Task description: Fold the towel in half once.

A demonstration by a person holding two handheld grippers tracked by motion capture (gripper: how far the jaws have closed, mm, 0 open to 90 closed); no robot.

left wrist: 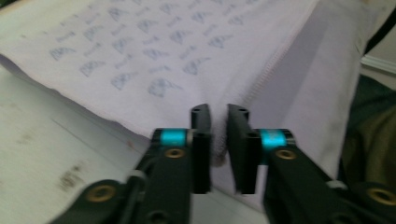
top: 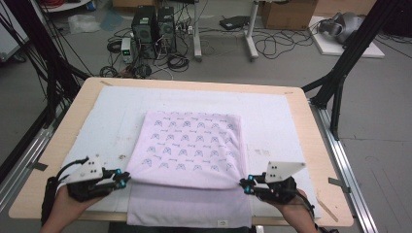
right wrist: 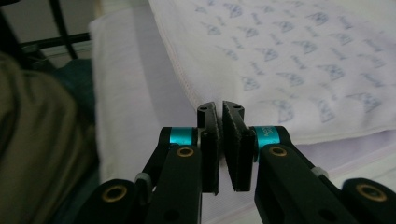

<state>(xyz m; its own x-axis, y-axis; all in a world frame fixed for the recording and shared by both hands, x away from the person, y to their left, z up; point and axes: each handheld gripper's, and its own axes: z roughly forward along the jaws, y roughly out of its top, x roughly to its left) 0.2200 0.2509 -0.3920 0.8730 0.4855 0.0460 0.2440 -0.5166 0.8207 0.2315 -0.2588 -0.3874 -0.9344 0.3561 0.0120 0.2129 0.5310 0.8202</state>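
A lilac cloth (top: 189,141) with a small blue print lies folded on a white mat (top: 97,121). Its near fold edge is raised and stretched between my two grippers. My left gripper (top: 127,178) holds the left corner of that edge. In the left gripper view a bunch of cloth (left wrist: 140,60) sits in the narrow gap at my left gripper (left wrist: 218,114). My right gripper (top: 244,183) pinches the right corner, and the cloth tapers into it. In the right gripper view the hemmed cloth (right wrist: 289,60) runs behind my right gripper (right wrist: 220,109), whose jaws stand almost together.
A plain lower layer (top: 189,208) of the cloth hangs over the table's near edge. The wooden table (top: 320,145) has bare mat on both sides of the cloth. Black frame posts (top: 350,53) flank it. Computers (top: 153,29) and cables lie on the floor beyond.
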